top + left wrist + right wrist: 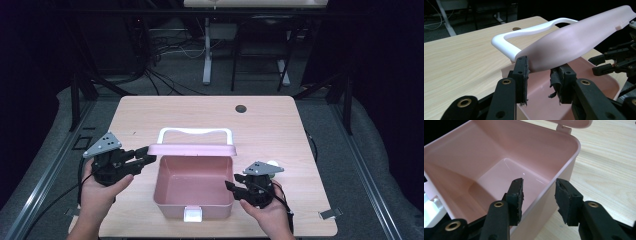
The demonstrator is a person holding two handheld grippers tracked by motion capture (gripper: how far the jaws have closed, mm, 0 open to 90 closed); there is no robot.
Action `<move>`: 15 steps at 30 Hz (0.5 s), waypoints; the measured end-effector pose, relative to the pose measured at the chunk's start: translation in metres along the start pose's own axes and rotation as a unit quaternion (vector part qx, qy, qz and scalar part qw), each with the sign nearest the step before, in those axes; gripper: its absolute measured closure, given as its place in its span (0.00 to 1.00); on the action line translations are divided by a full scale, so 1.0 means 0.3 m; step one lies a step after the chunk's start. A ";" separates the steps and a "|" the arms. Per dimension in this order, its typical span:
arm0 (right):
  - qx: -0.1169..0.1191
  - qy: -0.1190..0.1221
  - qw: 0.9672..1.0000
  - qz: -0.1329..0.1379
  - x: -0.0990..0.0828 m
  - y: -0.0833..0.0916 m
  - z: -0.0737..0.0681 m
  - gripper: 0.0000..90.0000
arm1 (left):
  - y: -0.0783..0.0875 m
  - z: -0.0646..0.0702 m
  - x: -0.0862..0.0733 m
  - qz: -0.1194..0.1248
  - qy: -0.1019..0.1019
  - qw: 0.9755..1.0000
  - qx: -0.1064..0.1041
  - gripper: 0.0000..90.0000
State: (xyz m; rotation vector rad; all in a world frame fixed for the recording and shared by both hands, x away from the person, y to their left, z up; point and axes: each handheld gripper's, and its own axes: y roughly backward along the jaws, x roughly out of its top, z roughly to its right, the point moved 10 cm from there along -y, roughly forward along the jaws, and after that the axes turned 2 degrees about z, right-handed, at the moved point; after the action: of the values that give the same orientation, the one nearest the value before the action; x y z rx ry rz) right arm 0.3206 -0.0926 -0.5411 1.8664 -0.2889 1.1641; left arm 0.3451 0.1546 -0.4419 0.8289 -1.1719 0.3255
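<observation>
A pink box point(192, 182) stands open in the middle of the table, its inside bare. Its lid point(191, 149) stands raised along the far side, with a white handle point(195, 131) behind it. My left gripper point(150, 156) reaches in from the left and is shut on the lid's left end; in the left gripper view the pink lid point(574, 40) sits between the pads of the left gripper point(540, 72). My right gripper point(230, 186) is at the box's right side. It is open, and the right gripper point(537, 195) straddles the box's right wall point(560, 173) without touching it.
A white latch point(192, 215) hangs on the box's near wall. The wooden table point(200, 112) has a dark round hole point(241, 108) near its far edge. A small metal clip point(327, 213) lies at the near right corner. Desk legs and cables stand beyond the table.
</observation>
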 end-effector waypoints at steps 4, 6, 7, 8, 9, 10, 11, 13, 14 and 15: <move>0.001 -0.001 1.000 -0.001 -0.003 -0.003 0.004 0.68 | -0.002 -0.002 0.005 0.000 -0.001 1.000 0.002 0.74; 0.002 -0.001 1.000 0.001 -0.001 -0.001 0.005 0.68 | -0.001 -0.005 0.007 -0.004 -0.003 1.000 0.003 0.75; 0.002 -0.001 1.000 0.001 -0.001 -0.001 0.005 0.68 | -0.003 -0.005 0.009 -0.002 -0.003 1.000 0.002 0.75; 0.002 -0.001 1.000 0.001 -0.001 0.000 0.005 0.69 | -0.003 -0.006 0.011 -0.002 -0.002 1.000 0.002 0.75; 0.002 -0.001 1.000 0.001 -0.001 0.001 0.006 0.69 | -0.004 -0.007 0.013 0.000 -0.001 1.000 0.002 0.75; 0.002 0.000 1.000 0.001 -0.001 0.001 0.006 0.69 | -0.005 -0.008 0.015 -0.001 -0.001 1.000 0.003 0.75; 0.002 0.000 1.000 0.001 -0.001 0.001 0.006 0.69 | -0.006 -0.009 0.016 0.000 -0.002 1.000 0.003 0.75; 0.002 -0.001 1.000 0.003 0.000 0.002 0.007 0.69 | -0.009 -0.012 0.022 0.001 -0.002 1.000 0.004 0.75; 0.001 -0.001 1.000 0.003 0.001 0.002 0.008 0.70 | -0.010 -0.013 0.024 0.000 -0.002 1.000 0.005 0.75; 0.001 -0.001 1.000 0.004 0.001 0.003 0.008 0.70 | -0.011 -0.015 0.026 0.001 -0.002 1.000 0.006 0.75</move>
State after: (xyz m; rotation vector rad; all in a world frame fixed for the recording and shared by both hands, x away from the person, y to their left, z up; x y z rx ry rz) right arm 0.3217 -0.0947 -0.5407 1.8703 -0.2960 1.1691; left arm 0.3533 0.1541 -0.4368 0.8388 -1.1764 0.3327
